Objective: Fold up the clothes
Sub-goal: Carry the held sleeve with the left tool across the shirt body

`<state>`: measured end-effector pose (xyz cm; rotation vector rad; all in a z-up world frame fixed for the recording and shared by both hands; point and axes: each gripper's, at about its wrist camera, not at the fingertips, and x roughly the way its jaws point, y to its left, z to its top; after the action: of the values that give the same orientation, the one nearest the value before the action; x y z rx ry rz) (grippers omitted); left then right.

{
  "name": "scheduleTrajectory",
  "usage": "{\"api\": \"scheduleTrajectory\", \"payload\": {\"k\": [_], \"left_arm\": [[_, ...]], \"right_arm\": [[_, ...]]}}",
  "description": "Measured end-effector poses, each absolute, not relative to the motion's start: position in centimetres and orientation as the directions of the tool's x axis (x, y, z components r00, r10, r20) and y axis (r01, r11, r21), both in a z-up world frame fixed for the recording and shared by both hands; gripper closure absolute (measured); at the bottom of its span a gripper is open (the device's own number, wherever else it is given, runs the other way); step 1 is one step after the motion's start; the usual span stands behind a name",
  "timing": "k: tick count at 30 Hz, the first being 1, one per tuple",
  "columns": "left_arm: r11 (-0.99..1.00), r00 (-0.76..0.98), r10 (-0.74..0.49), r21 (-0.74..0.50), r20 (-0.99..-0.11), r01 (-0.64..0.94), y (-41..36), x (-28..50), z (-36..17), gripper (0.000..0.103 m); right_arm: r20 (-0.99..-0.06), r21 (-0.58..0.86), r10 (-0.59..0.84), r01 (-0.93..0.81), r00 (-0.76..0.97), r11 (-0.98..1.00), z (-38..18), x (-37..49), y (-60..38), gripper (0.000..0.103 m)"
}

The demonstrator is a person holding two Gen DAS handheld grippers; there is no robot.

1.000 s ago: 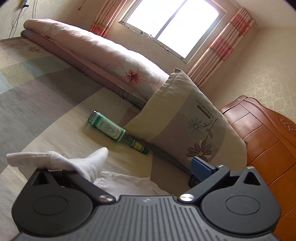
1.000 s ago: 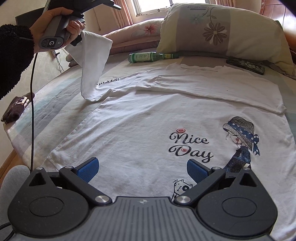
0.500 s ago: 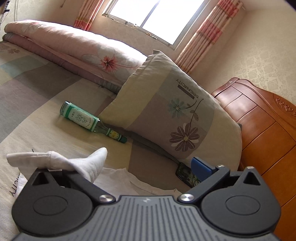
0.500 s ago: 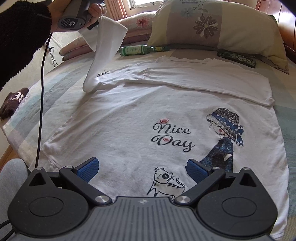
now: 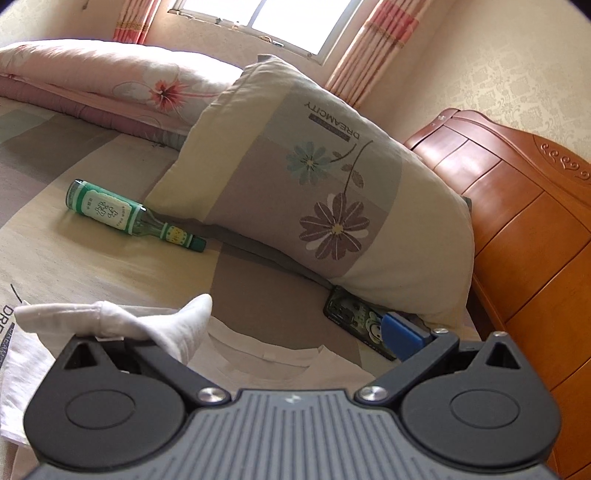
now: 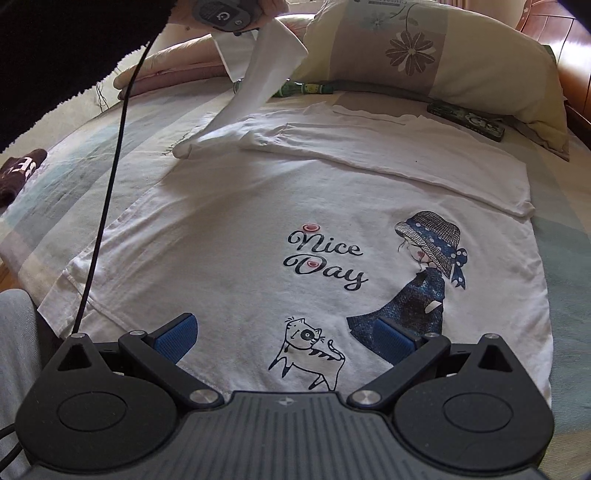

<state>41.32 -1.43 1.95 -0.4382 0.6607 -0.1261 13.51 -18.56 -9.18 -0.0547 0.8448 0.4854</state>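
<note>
Left tool [image 5: 273,325] wide, sleeve [image 5: 122,321] draped over finger.

My right gripper [image 6: 286,338]: black linkage arms, silver pivot screws, ribbed grey housing, blue ribbed pads [image 6: 175,334]. Black fuzzy sleeve [image 6: 66,48]; black cable [image 6: 107,192] trailing from grey handle [image 6: 225,13].

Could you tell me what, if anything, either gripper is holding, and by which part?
The left gripper lifts the white T-shirt by its sleeve; the right gripper holds nothing.
</note>
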Motion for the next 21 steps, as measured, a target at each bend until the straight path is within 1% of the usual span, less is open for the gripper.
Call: {"api": "scheduleTrajectory", "payload": {"k": [10,21], "left_arm": [[0.925,0.727,-0.291,-0.377,-0.621,0.047,-6.7,42.8,0.0,0.001],[0.943,0.698,-0.302,-0.311,-0.65,0.119,-10.4,43.7,0.5,0.001]], "right_arm": [[-0.723,0.159,0.391,-0.413,0.57,0.897,-8.7,13.6,-20.3,0.0],[-0.721,0.163,0.392,-0.41,0.571,0.898,-8.7,13.6,-20.8,0.0]]}}
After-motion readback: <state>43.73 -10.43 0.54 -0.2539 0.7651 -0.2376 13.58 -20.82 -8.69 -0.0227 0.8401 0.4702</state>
